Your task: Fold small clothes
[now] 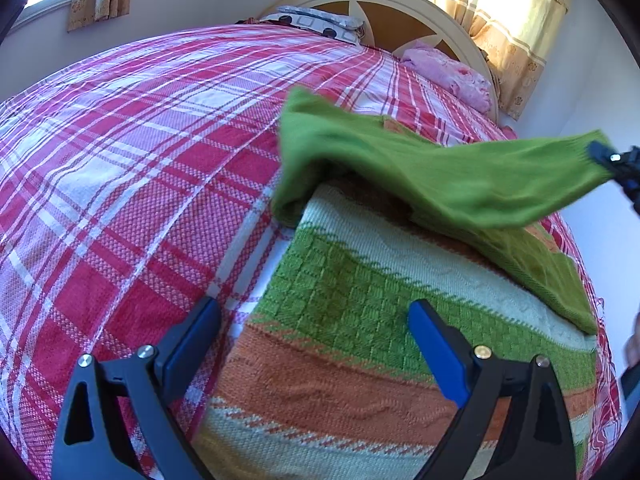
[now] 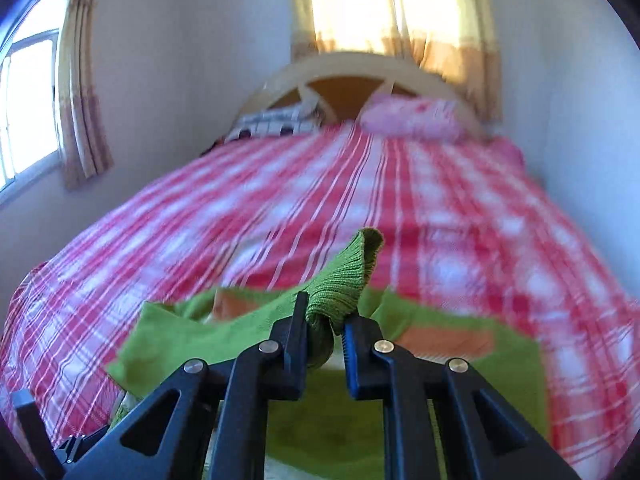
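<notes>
A small knitted sweater [image 1: 360, 300] with green, cream and orange bands lies flat on the red plaid bed cover [image 1: 120, 160]. My left gripper [image 1: 314, 312] hovers open over its lower body, one finger over the cover and the other over the knit, with nothing between them. One green sleeve [image 1: 460, 176] is lifted off the bed and stretched to the right. My right gripper [image 1: 612, 164] is shut on its ribbed cuff. In the right wrist view the bunched cuff [image 2: 348, 276] sits pinched in my right gripper [image 2: 326, 312], with the sweater [image 2: 320, 420] spread below.
A patterned pillow [image 1: 316, 20] and a pink pillow [image 1: 452, 72] lie against the curved headboard [image 1: 384, 4] at the far end. Curtained windows [image 2: 396, 8] are behind and to the left. A white wall runs close along the bed's right side.
</notes>
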`<state>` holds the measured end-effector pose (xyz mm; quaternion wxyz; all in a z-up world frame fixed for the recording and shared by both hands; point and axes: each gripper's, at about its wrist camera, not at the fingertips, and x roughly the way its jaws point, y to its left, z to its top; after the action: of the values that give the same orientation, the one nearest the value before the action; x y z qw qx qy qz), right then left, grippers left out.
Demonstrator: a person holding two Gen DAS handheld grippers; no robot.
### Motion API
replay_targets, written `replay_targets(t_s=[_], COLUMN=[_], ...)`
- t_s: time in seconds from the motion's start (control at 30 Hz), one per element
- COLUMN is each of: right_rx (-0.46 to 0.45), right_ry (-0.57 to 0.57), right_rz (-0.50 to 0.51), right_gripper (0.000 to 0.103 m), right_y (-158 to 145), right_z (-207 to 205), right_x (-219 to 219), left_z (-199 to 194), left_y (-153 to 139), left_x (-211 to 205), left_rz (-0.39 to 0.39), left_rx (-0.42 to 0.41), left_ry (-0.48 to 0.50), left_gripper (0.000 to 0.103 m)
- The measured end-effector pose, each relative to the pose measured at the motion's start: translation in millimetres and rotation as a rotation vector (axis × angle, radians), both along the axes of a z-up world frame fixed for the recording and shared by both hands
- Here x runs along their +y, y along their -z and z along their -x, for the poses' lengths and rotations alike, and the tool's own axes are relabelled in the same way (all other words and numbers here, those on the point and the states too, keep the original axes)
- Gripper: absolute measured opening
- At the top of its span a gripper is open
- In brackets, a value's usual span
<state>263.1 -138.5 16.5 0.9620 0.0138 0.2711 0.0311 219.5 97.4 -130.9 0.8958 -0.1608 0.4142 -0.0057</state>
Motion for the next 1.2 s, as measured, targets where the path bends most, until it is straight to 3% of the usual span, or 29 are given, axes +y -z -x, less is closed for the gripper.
replay_targets(t_s=[0.2,0.3,0.6,0.7,0.77,0.83,0.9,0.93,1.0,1.2], right_rx=[-0.028,0.045,0.239,0.278,0.291,0.288,0.237,0.185,0.135,0.223], right_ry=[0.066,0.092,0.154,0.164,0.181,0.241,0.363,0.392,0.343,0.12], right_rz=[0.085,0.032,0.048,0.078,0.084,0.081,0.028,-0.027,-0.106,-0.112], right_gripper=[0.015,0.015,0.016,0.026,0.053,0.063,0.062,0.055,0.044,0.04], right_y=[-5.3,19.5,95.7,107.5,106.6,101.8,89.2,79.8,65.7,78.1], right_z=[18.0,14.8,5.3,11.9,17.3,24.8,43.1,54.1,62.1,39.0], right_x=[-35.9,-58.4,-85.5,-91.2,-97.4,-110.6,-130.5,-138.1,-137.9,-87.1], left_z=[-0.7,-1.3,-2.1,-3.4,-4.2,-4.3,-4.7,-4.9,-5.2,-5.9], left_y=[-0.1,0.1,0.2,0.4,1.0,1.4,1.7,2.0,2.1,2.0], left_x=[-0.5,-0.8,-1.0,-1.7,-1.8,-0.9,-1.1,-0.8,-1.5,-2.9], left_rz=[-0.003,-0.004,-0.006,-0.008,-0.009,-0.006,-0.008,-0.012,-0.016,-0.022], left_rx=[0.002,0.002,0.003,0.005,0.006,0.005,0.006,0.007,0.009,0.012], left_ry=[-0.002,-0.002,-0.002,-0.001,0.001,0.002,0.002,0.003,0.003,0.004], left_gripper=[0.097,0.097,0.097,0.098,0.098,0.098,0.098,0.099,0.099,0.1])
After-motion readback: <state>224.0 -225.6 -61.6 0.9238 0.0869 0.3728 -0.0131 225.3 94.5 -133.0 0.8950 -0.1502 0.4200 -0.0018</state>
